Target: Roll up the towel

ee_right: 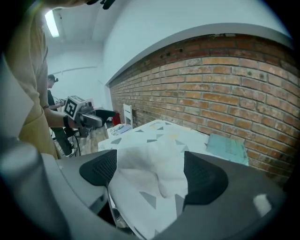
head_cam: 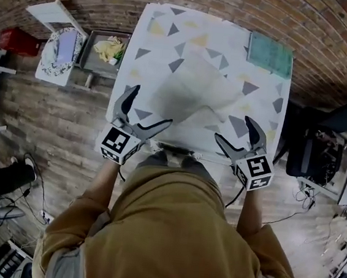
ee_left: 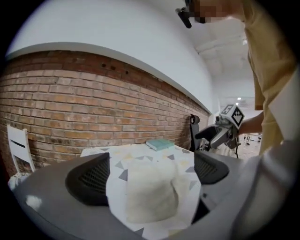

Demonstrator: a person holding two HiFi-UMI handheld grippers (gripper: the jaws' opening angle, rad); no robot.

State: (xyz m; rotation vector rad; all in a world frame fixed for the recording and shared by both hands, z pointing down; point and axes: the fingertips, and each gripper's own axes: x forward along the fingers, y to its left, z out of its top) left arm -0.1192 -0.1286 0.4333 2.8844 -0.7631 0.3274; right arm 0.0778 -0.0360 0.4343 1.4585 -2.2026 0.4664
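Nearest the person, the left gripper (head_cam: 151, 106) and right gripper (head_cam: 232, 128) are hovering, jaws apart and empty. Beyond them, a white towel (head_cam: 194, 91) is lying mid-tabletop (head_cam: 166, 29), probably soft and limp, and its near edge is looking best to pinch.

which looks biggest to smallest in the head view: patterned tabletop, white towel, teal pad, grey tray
1. patterned tabletop
2. white towel
3. teal pad and grey tray: they look about alike, and the tray sits off the table beside it, so I won't rank these two.
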